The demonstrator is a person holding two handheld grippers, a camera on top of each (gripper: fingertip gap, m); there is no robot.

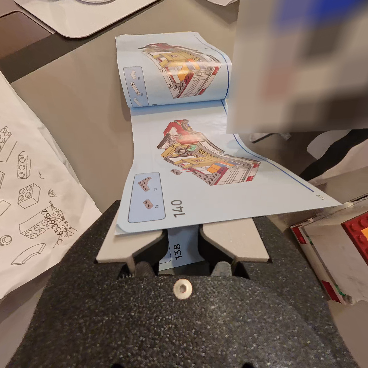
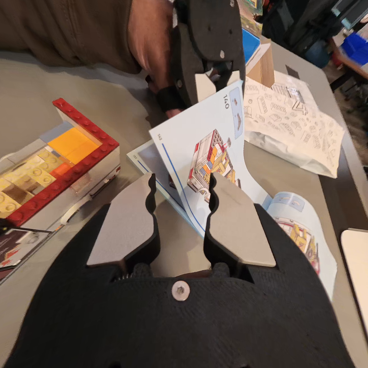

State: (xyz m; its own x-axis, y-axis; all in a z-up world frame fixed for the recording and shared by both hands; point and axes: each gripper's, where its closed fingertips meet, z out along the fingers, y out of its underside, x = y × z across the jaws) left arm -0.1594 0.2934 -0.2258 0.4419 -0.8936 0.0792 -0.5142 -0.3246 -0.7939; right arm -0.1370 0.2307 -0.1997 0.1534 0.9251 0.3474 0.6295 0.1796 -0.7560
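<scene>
The left gripper (image 2: 207, 79), fingertips hidden, is lifting a pale-blue booklet page (image 1: 199, 179); the right gripper (image 2: 182, 179) is gaping empty beside that page, which risks creasing.

Black tongs (image 2: 182, 179), grey pads (image 2: 235, 219), brown sleeve (image 2: 65, 29)

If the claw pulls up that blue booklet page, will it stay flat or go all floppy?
Probably floppy: the lifted page already sags in a curve, and the far pages curl over by themselves. It looks thin and light, so it is likely easy to lift, but it may crease or tear if tugged hard.
</scene>
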